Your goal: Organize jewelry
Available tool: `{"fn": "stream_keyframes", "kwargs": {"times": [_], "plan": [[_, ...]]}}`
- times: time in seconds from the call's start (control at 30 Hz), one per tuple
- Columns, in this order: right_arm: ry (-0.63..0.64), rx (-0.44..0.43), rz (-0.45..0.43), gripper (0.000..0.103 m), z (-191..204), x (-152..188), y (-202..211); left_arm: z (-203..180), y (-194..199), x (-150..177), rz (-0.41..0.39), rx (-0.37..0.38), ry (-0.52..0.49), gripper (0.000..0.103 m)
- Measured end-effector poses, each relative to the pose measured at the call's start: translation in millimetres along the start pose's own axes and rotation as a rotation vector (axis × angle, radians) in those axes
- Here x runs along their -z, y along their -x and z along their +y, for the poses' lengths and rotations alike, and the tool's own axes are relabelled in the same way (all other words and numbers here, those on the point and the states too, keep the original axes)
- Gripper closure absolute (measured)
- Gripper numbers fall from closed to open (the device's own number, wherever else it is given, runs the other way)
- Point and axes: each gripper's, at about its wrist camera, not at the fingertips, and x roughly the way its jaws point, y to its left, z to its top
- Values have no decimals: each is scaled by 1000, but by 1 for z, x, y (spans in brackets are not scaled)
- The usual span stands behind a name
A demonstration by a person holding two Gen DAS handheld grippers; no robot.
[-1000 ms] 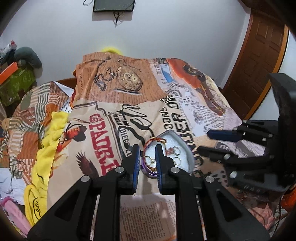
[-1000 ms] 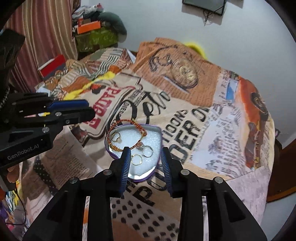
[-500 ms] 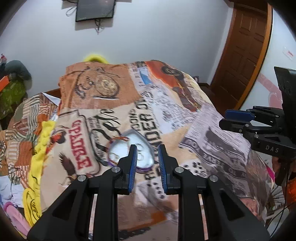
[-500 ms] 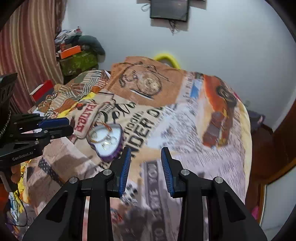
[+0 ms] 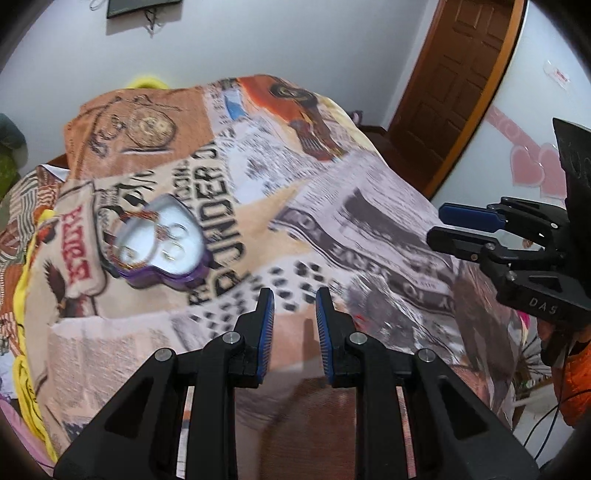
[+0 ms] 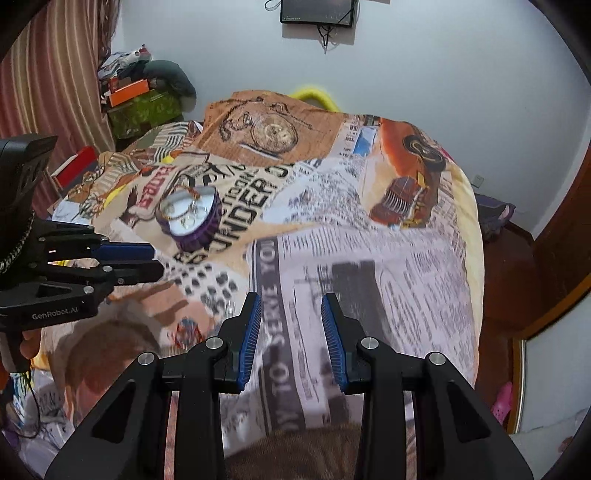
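A purple heart-shaped jewelry box (image 5: 162, 273) lies open on the bed, its white insert (image 6: 186, 216) holding several rings and a red-gold bracelet (image 5: 138, 216). My left gripper (image 5: 294, 299) hovers over the blanket to the right of the box and nearer to me. Its jaws are a little apart with nothing between them. My right gripper (image 6: 291, 308) is further right over the newspaper-print part of the blanket, open and empty as well. Each gripper shows in the other's view: right gripper (image 5: 465, 225), left gripper (image 6: 133, 262). Neither touches the box.
A printed blanket (image 6: 369, 258) covers the bed. A yellow cloth (image 5: 22, 295) runs along its left side. Boxes and clothes (image 6: 140, 96) are piled at the far left by a striped curtain. A wooden door (image 5: 461, 85) stands at the right, and a screen (image 6: 317, 13) hangs on the wall.
Both grippers have pulled back and swung right, away from the heart box, which was right at their fingertips. The left jaws stand slightly wider than before.
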Motion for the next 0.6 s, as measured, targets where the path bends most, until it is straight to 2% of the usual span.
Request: {"fn": "stream_keyframes", "kwargs": {"times": [0.27,0.33,0.6], "plan": [[-43,-28,21,72,-7,20,-3,-10,-22,16,59,-28,-30,81],[-50,-29,25,72,-9,22,-4,-7,-27,22,78,-14,-22,81],[-67,-54,52,72,-8,27,-14,-16,-35,19,76,17,-56,81]]}}
